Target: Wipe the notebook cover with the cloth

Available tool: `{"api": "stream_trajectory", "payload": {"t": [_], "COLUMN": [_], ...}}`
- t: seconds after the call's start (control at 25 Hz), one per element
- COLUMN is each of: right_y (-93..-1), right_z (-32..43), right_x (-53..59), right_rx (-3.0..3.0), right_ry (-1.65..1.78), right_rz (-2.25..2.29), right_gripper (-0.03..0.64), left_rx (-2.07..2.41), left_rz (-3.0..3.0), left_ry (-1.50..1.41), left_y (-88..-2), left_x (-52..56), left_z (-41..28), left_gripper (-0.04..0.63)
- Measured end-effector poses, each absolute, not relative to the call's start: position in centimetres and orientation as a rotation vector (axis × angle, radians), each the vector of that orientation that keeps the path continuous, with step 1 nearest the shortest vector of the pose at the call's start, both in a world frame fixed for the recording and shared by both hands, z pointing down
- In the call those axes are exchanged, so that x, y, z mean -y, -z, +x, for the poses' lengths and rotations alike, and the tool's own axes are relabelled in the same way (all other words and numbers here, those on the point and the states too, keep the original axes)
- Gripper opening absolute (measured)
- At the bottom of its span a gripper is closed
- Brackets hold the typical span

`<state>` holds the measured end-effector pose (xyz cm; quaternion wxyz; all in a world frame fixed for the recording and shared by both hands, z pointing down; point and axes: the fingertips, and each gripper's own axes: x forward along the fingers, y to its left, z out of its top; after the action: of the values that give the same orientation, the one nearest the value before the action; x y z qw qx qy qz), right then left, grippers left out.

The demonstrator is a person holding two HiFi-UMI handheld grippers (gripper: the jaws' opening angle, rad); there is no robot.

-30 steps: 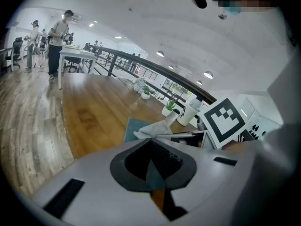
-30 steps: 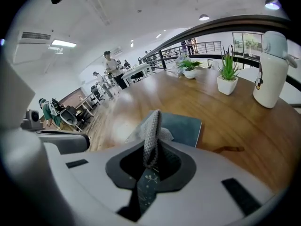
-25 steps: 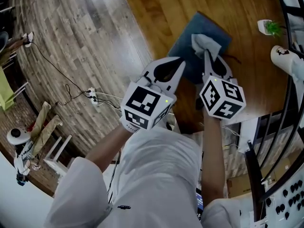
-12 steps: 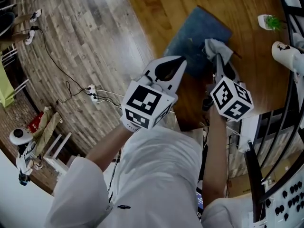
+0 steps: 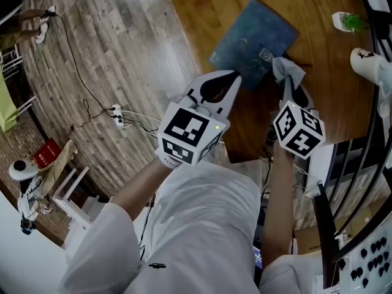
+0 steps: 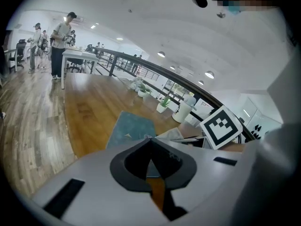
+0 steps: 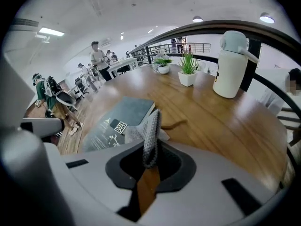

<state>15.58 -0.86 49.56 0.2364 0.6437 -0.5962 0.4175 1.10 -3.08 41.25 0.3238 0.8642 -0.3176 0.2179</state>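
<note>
A blue-grey notebook (image 5: 251, 38) lies flat on the wooden table (image 5: 318, 17), with a small square label near its near right corner. My right gripper (image 5: 286, 81) is shut on a grey cloth (image 5: 285, 68), which hangs at the notebook's near right edge. In the right gripper view the cloth (image 7: 151, 131) stands up between the jaws, in front of the notebook (image 7: 117, 119). My left gripper (image 5: 235, 76) is shut and empty, hovering just off the notebook's near corner. Beyond its closed tips (image 6: 149, 141), the left gripper view shows the notebook (image 6: 129, 128).
A small potted plant (image 5: 349, 23) and a white bottle (image 5: 366, 63) stand at the table's right side, by a black railing (image 5: 373, 133). The table's left edge drops to a plank floor with cables (image 5: 92, 112). People stand far off (image 7: 98, 62).
My right gripper has drawn the cloth from the middle of the cover to the notebook's near right edge. The left gripper has stayed put, shut.
</note>
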Motion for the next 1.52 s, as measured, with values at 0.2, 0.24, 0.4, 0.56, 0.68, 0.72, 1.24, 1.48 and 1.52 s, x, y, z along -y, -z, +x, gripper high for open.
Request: {"api": "stream_trajectory", "payload": {"t": [0.2,0.24,0.4,0.56,0.68,0.72,1.24,1.48,1.52], "right_y": [-47.6,-47.1,-45.4,-44.4,-44.0,-44.0,-46.1,-48.8,-48.9], "right_z": [15.5,15.1,13.1,10.7,8.8,8.2,2.0,1.1,1.2], "right_x": [-0.3,-0.4,-0.3,0.4,1.3,1.6,5.7,5.9,5.9], "right_rx": [1.680,1.705,1.808,1.900,1.962,1.978,2.067,1.999,1.986], "right_ry": [-1.104,-1.109,-1.137,-1.160,-1.183,-1.192,-1.254,-1.289,-1.288], "right_rz": [1.804,1.807,1.806,1.788,1.759,1.750,1.665,1.641,1.645], "right_gripper": [0.035,0.035,0.035,0.035,0.035,0.035,0.035,0.035,0.035], "left_rx": [0.844,0.844,0.850,0.858,0.864,0.865,0.865,0.858,0.856], "left_rz": [2.268,2.266,2.266,2.262,2.260,2.258,2.241,2.240,2.240], "left_ry": [-0.563,-0.564,-0.559,-0.559,-0.560,-0.561,-0.588,-0.600,-0.602], "left_y": [-40.8,-40.8,-40.5,-40.4,-40.3,-40.3,-41.3,-41.4,-41.4], "left_x": [2.1,1.8,1.5,1.5,1.7,1.9,3.8,4.4,4.4], "left_z": [1.3,1.3,1.3,0.8,0.2,0.0,-3.1,-3.9,-4.0], "left_gripper": [0.020,0.020,0.020,0.020,0.020,0.020,0.020,0.020,0.020]}}
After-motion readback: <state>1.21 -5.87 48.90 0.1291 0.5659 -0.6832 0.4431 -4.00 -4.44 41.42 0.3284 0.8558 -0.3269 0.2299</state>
